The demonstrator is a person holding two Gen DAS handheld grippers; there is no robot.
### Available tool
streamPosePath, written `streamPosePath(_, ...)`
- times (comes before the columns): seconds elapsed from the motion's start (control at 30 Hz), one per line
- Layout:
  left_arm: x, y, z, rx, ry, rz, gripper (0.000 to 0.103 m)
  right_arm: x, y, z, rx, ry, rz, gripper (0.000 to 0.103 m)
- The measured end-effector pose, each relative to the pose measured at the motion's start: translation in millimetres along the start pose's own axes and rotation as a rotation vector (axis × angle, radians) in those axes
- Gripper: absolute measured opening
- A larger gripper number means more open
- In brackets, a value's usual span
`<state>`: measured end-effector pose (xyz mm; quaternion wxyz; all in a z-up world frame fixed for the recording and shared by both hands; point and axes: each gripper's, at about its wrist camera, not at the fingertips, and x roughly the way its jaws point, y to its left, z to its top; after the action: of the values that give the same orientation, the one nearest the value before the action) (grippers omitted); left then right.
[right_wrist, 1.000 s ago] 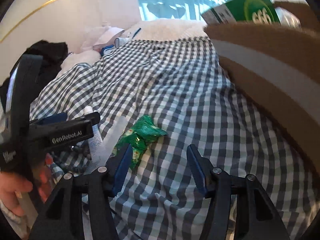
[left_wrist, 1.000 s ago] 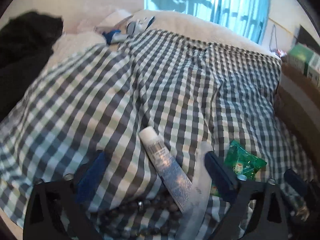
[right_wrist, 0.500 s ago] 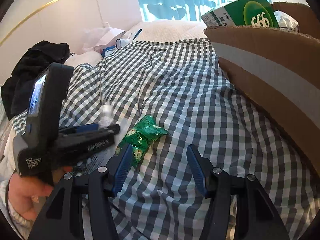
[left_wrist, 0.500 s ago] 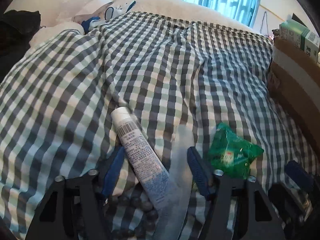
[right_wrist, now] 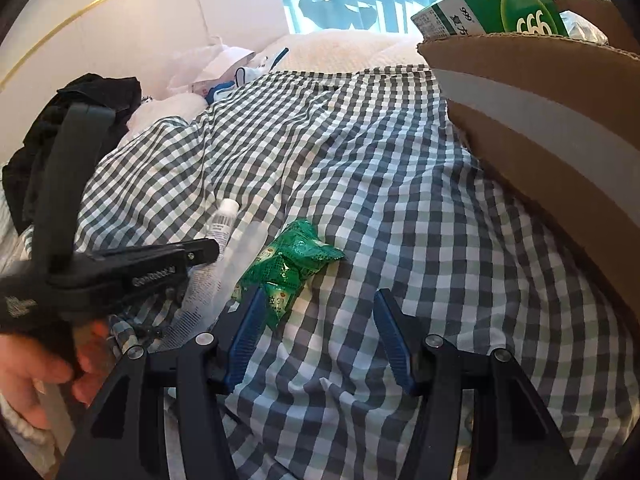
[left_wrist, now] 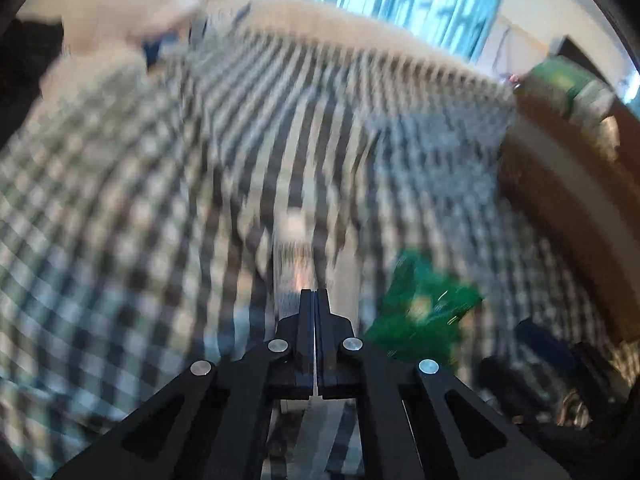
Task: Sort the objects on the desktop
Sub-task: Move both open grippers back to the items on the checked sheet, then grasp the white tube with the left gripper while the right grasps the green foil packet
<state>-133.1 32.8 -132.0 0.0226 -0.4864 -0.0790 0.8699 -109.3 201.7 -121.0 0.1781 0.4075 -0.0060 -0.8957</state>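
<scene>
Your white tube lies on the checked bedcover, just left of the green packet. Your left tongs are pressed together over the tube's lower end; whether they pinch it is unclear. Your right tongs stand wide beside the packet, near the cardboard box.

left claw closed, right claw spread
</scene>
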Motion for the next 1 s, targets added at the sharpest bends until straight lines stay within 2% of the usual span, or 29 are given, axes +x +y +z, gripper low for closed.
streamPosePath(0.1,2,-4,-1,0.036,-0.048,0.04,0.002,1,-1,0,0.007,0.008,0.003,0.056)
streamPosePath(0.17,3,-9,-1,0.061,-0.05,0.064,0.003,2,-2,0,0.009,0.012,0.009,0.056)
streamPosePath(0.23,1,-8,-3,0.049,-0.056,0.053,0.009,2,-2,-1,0.009,0.013,0.009,0.056)
streamPosePath(0.27,1,-7,-2,0.047,-0.058,0.047,0.02,2,-2,0,0.009,0.014,0.013,0.056)
streamPosePath(0.3,2,-6,-1,0.044,-0.06,0.058,0.049,3,-2,-1,0.01,0.017,0.021,0.056)
streamPosePath(0.33,5,-4,-1,0.034,-0.054,0.081,0.068,2,-2,-1,0.012,0.011,0.033,0.057)
streamPosePath(0.37,8,-2,-1,0.023,-0.05,0.062,0.071,1,-2,0,0.014,0.002,0.038,0.058)
streamPosePath(0.4,14,-1,0,0.012,-0.03,0.035,0.069,1,-1,0,0.013,-0.002,0.036,0.06)
streamPosePath(0.43,17,-1,0,0.02,-0.021,0.049,0.065,0,0,0,0.009,-0.002,0.032,0.061)
streamPosePath(0.47,20,-3,0,0.032,-0.028,0.083,0.057,0,0,1,0.006,-0.002,0.031,0.061)
streamPosePath(0.5,19,-4,-1,0.038,-0.037,0.069,0.036,1,0,1,0.007,-0.001,0.031,0.061)
streamPosePath(0.53,19,-4,-2,0.042,-0.032,0.033,0.027,1,-1,1,0.011,0.002,0.031,0.061)
streamPosePath(0.57,17,-3,-2,0.036,-0.037,0.033,0.019,3,-1,1,0.014,0.006,0.031,0.061)
streamPosePath(0.73,14,6,1,-0.008,-0.03,0.003,0.019,6,0,0,0.018,0.014,0.052,0.061)
streamPosePath(1.0,-16,8,9,-0.03,-0.082,-0.029,0.019,29,6,7,0.015,0.039,0.12,0.061)
